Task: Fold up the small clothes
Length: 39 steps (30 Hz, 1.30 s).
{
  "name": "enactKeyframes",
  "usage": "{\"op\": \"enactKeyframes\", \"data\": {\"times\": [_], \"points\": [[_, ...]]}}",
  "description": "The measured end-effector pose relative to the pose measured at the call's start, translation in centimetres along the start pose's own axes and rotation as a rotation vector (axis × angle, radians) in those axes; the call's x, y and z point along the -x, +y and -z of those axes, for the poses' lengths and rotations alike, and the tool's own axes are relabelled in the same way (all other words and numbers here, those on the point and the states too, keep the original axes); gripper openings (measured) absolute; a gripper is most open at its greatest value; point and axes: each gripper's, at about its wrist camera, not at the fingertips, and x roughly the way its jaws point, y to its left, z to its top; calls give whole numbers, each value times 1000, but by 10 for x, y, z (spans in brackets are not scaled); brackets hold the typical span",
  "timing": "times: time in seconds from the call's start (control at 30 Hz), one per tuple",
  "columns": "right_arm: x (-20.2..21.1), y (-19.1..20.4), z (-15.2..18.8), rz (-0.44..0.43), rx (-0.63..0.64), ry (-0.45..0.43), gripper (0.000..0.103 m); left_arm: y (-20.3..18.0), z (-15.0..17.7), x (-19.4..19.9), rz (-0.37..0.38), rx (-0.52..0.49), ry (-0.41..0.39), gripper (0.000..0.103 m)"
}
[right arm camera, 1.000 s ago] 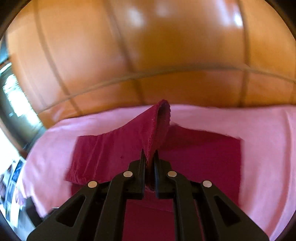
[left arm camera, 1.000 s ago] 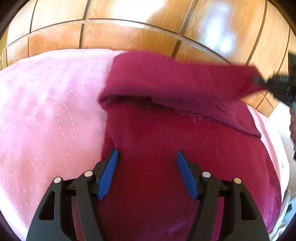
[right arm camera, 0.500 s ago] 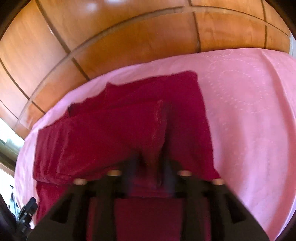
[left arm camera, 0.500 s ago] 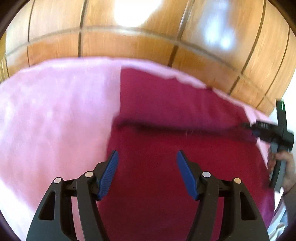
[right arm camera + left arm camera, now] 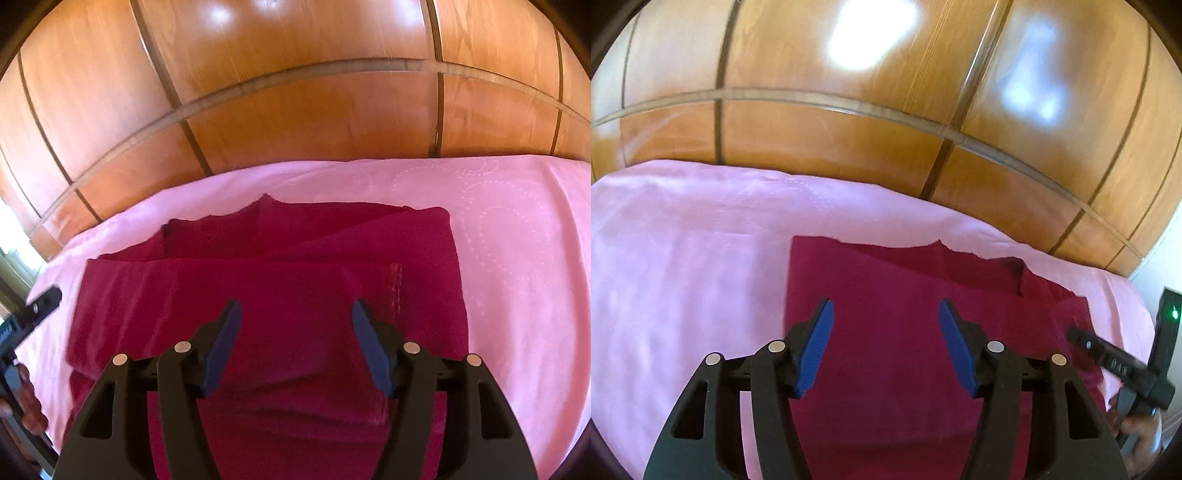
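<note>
The right gripper (image 5: 295, 332) is hanging over the cloth with its fingers (image 5: 225, 339) spread wide; they have just been opening, and nothing is sitting between them now. The left gripper (image 5: 886, 332) is hovering with its blue-padded fingers (image 5: 818, 341) apart too, having just been closing a little, and is gripping nothing.

Beneath both is lying the dark red garment (image 5: 280, 295), spread on the pink bedsheet (image 5: 517, 258) of a bed, with a folded flap resting across its near half and a stitched hem (image 5: 396, 291) showing at the flap's right end. Beyond the bed a wooden panelled wall (image 5: 295, 110) is standing.

The garment is looking thin, light and limp, so it is likely going to sag and drag if lifted from one point. Pinching it at an edge or corner through all layers, such as the hemmed end of the flap, is probably giving the surest hold, with the other fingers taking the opposite corner.
</note>
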Motion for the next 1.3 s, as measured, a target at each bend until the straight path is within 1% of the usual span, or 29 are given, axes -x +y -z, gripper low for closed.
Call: {"op": "enactKeyframes", "data": {"times": [0.07, 0.1, 0.13, 0.17, 0.2, 0.23, 0.3, 0.37, 0.4, 0.47, 0.57, 0.63, 0.7, 0.73, 0.83, 0.9, 0.97, 1.3], "points": [[-12, -6, 5, 8, -13, 17, 70, 6, -5, -27, -13, 28, 53, 57], [-18, -9, 10, 7, -13, 17, 71, 12, -4, -41, -34, 45, 78, 52], [-22, -8, 15, 5, -2, 6, 72, 19, 0, -52, -51, 56, 104, 51], [-23, -6, 21, -1, 20, -15, 77, 24, 4, -61, -57, 63, 122, 51], [-23, -4, 23, -1, 32, -20, 82, 28, 7, -66, -57, 58, 119, 51], [-25, -1, 24, 8, 53, -20, 85, 28, 13, -66, -51, 24, 89, 51], [-31, 6, 25, 33, 91, -8, 91, 26, 18, -64, -62, -6, 70, 51], [-34, 8, 27, 44, 104, -7, 93, 25, 16, -62, -78, 5, 78, 51], [-33, 7, 27, 39, 101, -10, 93, 23, 16, -55, -99, 16, 78, 51], [-32, 4, 28, 24, 89, -14, 93, 18, 20, -42, -111, 20, 68, 51], [-31, 5, 28, 22, 91, -15, 93, 8, 38, -16, -90, -18, 45, 51], [-32, 6, 28, 20, 92, -14, 94, 1, 51, -9, -84, -57, 56, 51], [-33, 6, 28, 15, 92, -13, 95, -1, 67, -17, -123, -114, 91, 51], [-31, 5, 29, 14, 93, -13, 96, 0, 71, -22, -125, -122, 94, 51], [-32, 4, 29, 6, 92, -11, 97, 3, 71, -28, -124, -102, 87, 52], [-34, 4, 28, 0, 93, -10, 99, 0, 73, -28, -141, -119, 76, 52], [-35, 3, 28, -6, 93, -7, 100, -1, 75, -24, -140, -118, 72, 52], [-34, 3, 27, -9, 91, -9, 100, 0, 73, -22, -138, -115, 65, 52]]}}
